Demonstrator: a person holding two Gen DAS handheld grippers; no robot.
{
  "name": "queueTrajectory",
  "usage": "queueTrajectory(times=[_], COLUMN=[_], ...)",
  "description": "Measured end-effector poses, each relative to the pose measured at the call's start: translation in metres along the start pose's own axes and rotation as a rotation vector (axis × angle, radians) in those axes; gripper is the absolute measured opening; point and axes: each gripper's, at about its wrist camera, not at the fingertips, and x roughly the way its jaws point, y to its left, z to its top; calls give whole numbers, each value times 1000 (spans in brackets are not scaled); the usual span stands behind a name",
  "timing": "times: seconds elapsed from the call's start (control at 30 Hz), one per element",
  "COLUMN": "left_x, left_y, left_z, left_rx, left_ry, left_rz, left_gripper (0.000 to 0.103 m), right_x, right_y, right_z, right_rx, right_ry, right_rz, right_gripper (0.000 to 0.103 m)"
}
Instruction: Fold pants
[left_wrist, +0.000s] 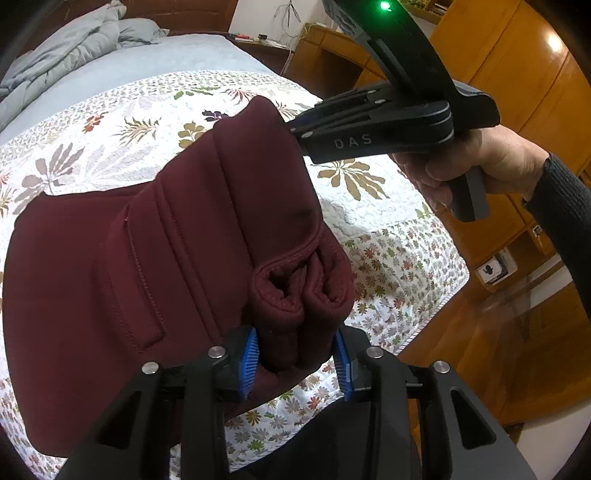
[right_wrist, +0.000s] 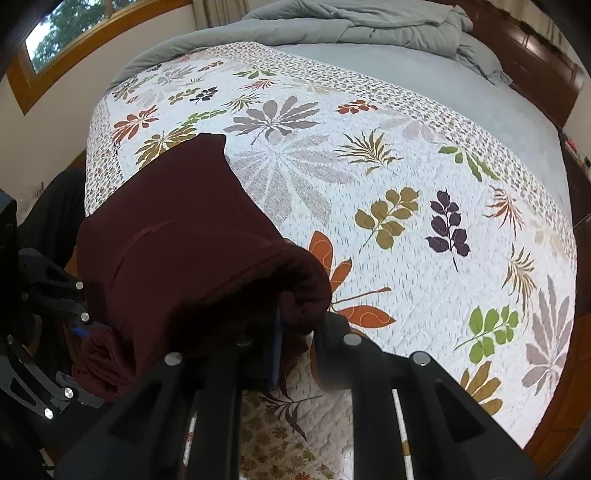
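The maroon pants (left_wrist: 147, 258) lie partly folded on a floral quilt (left_wrist: 129, 122), with the near end lifted. My left gripper (left_wrist: 295, 358) is shut on a thick double roll of the pants' hems, its blue pads (left_wrist: 249, 356) pressing both sides. My right gripper (left_wrist: 295, 129), held by a hand (left_wrist: 480, 166), grips the far corner of the same folded edge. In the right wrist view the right gripper (right_wrist: 299, 328) is shut on a bunched edge of the pants (right_wrist: 184, 240), and the left gripper (right_wrist: 79, 328) holds the other roll at the left. The fabric spans between the two grippers.
The quilt (right_wrist: 369, 184) covers most of the bed, with a crumpled grey duvet (right_wrist: 351, 22) at the headboard (right_wrist: 535, 62) end. Wooden cabinets (left_wrist: 517, 74) and wooden floor (left_wrist: 480, 350) lie beyond the bed's edge. A window (right_wrist: 74, 26) is on the far wall.
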Motion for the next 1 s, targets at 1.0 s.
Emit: queueTrajectory(times=[1.0], left_x=[-102], left_y=[38], left_z=[-11], left_rx=[-16], left_ry=[-260], left_rz=[-24], left_gripper=[63], right_x=[-11], right_y=[-17], right_z=[-59], right_rx=[491], right_ry=[47], right_rz=[-116], right_gripper=[51])
